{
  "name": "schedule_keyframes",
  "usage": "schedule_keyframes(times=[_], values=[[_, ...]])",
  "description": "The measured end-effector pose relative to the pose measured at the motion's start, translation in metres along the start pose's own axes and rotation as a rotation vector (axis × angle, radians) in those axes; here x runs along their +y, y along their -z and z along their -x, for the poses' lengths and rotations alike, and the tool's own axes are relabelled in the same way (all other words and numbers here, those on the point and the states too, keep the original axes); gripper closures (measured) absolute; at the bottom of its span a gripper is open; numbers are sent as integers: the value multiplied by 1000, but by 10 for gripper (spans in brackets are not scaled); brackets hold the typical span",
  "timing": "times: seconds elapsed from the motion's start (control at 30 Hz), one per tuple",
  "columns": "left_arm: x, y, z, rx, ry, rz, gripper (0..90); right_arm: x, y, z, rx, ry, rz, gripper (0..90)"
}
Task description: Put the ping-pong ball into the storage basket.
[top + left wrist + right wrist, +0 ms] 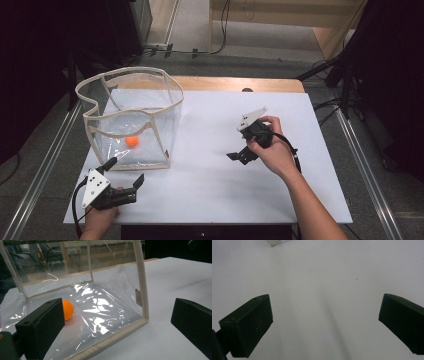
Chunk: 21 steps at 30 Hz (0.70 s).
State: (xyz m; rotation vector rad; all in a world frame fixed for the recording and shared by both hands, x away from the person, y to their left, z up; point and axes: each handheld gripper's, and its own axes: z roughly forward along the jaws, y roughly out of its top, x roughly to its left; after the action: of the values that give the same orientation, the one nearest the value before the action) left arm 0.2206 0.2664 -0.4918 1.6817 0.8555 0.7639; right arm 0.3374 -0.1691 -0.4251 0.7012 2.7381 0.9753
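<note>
A clear plastic bag [131,116] with cream trim stands open on the left of the white table [215,185]. An orange ball [132,141] lies inside it on the bottom. My left gripper [125,172] is open at the table's front left, just before the bag's near wall, holding nothing. In the left gripper view the ball [68,310] shows through the bag's clear wall [107,305], past my left gripper [116,315]. My right gripper [240,155] is open over the bare middle of the table, to the right of the bag. In the right gripper view the right gripper [325,315] has only white surface between its jaws.
A corner of the bag's trim [273,242] shows at the top of the right gripper view. A wooden table edge [240,83] runs behind the white sheet. Metal rails [367,175] flank the table; cables [200,50] lie on the floor beyond.
</note>
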Motion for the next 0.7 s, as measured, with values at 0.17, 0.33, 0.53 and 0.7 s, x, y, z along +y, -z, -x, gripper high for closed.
schedule_keyframes(times=[0.17,0.33,0.53,0.7], values=[[0,0,0,0,2,2,0,-8,1,0,-3,-12,28,0],[0,0,0,1,-1,0,0,-18,3,0,-7,-24,42,0],[0,0,0,2,0,-1,0,-31,7,1,-9,-41,79,0],[0,0,0,2,0,-1,0,-39,8,1,-11,-57,82,0]])
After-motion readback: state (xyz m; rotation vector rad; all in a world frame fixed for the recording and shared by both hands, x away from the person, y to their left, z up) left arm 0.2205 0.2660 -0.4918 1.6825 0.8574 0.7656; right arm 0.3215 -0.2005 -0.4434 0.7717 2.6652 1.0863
